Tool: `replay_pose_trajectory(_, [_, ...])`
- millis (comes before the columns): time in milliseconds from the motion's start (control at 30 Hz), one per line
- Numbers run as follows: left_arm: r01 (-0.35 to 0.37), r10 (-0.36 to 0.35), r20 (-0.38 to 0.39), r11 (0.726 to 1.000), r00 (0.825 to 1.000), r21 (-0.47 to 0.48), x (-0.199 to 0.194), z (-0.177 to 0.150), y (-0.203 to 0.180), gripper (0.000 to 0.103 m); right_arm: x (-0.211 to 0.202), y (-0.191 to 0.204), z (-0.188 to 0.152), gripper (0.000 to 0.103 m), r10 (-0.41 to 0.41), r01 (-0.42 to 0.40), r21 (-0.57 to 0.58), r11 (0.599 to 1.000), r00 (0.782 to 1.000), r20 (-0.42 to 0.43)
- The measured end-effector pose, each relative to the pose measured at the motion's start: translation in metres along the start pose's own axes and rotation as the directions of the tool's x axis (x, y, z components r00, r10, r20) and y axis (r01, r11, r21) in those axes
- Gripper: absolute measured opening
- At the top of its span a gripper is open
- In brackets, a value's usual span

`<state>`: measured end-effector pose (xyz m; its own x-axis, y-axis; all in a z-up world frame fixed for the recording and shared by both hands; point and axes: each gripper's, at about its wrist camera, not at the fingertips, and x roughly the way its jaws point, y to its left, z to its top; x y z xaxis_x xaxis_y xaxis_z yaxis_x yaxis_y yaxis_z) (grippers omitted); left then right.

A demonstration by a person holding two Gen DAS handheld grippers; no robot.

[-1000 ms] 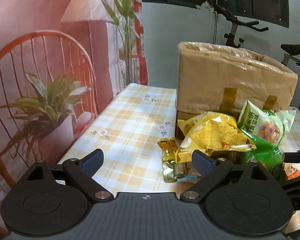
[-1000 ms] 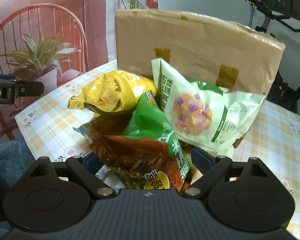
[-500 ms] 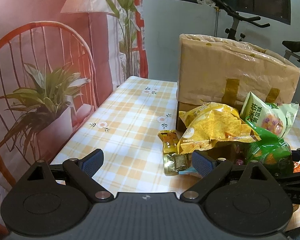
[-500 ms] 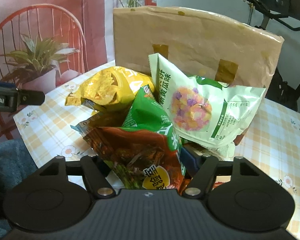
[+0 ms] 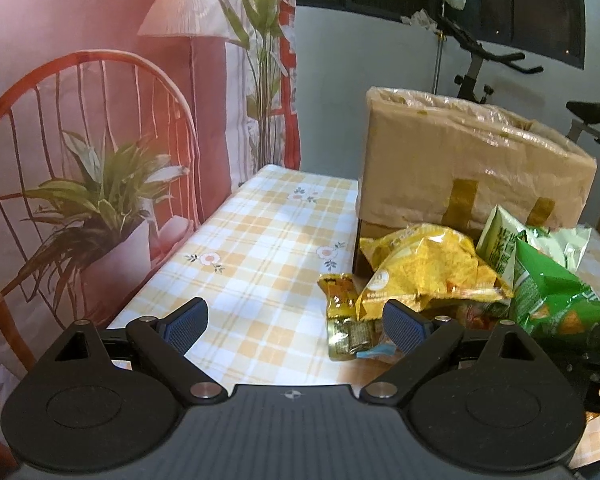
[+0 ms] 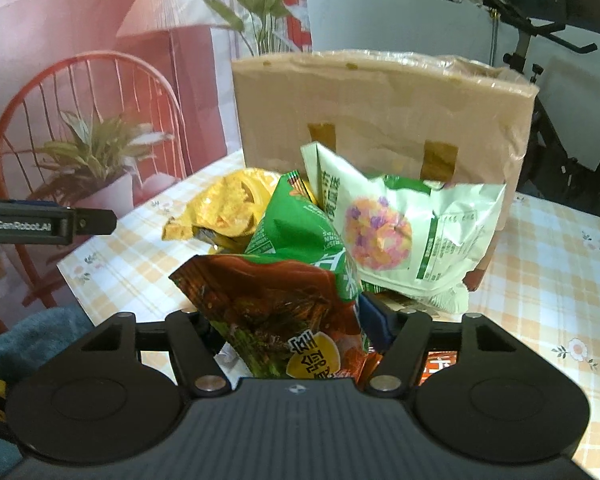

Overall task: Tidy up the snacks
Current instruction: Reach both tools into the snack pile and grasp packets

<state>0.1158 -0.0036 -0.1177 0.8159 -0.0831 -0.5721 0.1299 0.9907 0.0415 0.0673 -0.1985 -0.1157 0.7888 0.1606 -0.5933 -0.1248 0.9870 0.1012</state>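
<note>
Task at an early stage, judging by the layout: the snacks sit in one loose heap on the checked surface (image 5: 260,248), right against the front of the tall brown box (image 6: 380,120), and nothing can be seen inside the box from either view. Right gripper (image 6: 296,320): jaws clenched on the green-and-red snack bag (image 6: 276,304), which stands up between them at the near edge of the heap. Left gripper (image 5: 296,320): jaws released and wide, holding nothing, over bare cloth just left of the heap. Left in the heap: yellow chip bag (image 5: 428,276), pale green bag (image 6: 400,236) leaning on the box, small gold packets (image 5: 344,320) at the left edge, and an orange packet (image 6: 440,364) partly hidden under the right gripper. So one bag is in hand; the rest is unsorted.
</note>
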Motion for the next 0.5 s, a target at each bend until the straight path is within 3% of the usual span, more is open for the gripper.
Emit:
replay_pose_trajectory(267, [0.052,-0.050,0.039,0.997,0.998,-0.050,-0.003,0.007,0.003,0.096,-0.028,0.001,0.012,0.067,-0.006,0.007,-0.008,1.000,0.996,0.090])
replay_pose_trajectory(500, [0.147,-0.143,0.052,0.986,0.988,-0.079,0.005,0.022,-0.004,0.096,-0.043,-0.004,0.035,0.067,-0.008,0.013,-0.029,0.999,0.985,0.172])
